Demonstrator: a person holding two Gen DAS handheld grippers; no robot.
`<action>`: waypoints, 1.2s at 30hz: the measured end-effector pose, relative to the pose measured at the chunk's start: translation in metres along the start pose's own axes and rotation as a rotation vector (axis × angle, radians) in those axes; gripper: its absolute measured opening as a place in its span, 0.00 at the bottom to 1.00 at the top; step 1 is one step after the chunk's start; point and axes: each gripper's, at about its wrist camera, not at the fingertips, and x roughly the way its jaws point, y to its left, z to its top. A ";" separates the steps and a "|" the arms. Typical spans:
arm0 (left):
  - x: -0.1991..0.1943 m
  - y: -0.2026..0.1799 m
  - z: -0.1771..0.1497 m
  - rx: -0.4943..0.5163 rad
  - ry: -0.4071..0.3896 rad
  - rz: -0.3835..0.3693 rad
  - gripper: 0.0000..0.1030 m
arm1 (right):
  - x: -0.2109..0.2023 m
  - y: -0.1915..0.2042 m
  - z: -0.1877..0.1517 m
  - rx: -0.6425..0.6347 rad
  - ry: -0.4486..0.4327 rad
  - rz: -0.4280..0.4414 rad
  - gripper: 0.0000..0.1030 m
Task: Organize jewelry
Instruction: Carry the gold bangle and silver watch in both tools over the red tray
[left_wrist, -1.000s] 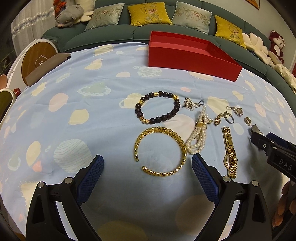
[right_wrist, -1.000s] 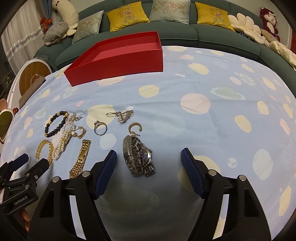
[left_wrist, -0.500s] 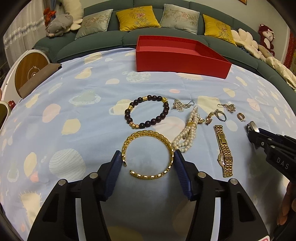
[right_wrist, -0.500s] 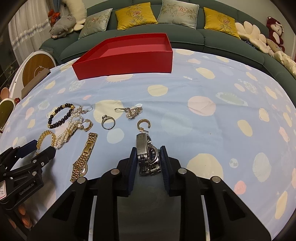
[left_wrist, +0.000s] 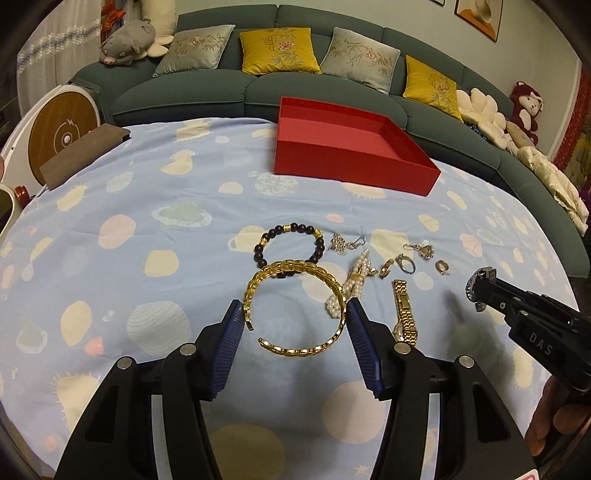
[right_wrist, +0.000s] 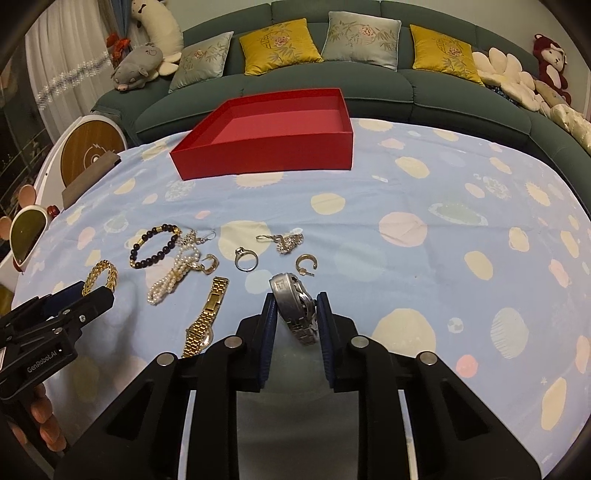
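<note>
Red box (right_wrist: 266, 155): open top, pink floor bare, at the far side of the blue spotted cloth (right_wrist: 424, 266).
Left gripper (left_wrist: 295, 314): 2 fingers pinch the gold open bangle (left_wrist: 295, 306), raised and tilted, gap facing the camera's lower left.
Right gripper (right_wrist: 295, 314): fingers clamp the silver watch (right_wrist: 297, 310), long axis running away from camera.
Gold watch (right_wrist: 207, 314): lies lengthwise on cloth.

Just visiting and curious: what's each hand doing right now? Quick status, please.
Left gripper shut on gold bangle, lifted. Right gripper shut on silver watch. Red box open, nothing in it. Path to it looks unobstructed.
</note>
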 end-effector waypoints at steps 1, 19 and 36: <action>-0.005 -0.001 0.003 -0.003 -0.010 -0.002 0.52 | 0.000 0.000 0.000 0.000 0.000 0.000 0.21; -0.059 -0.023 0.126 0.031 -0.190 -0.048 0.53 | -0.057 0.010 0.089 0.031 -0.156 0.069 0.20; 0.130 -0.026 0.267 0.047 -0.090 0.064 0.53 | 0.099 -0.043 0.252 0.152 -0.094 0.071 0.20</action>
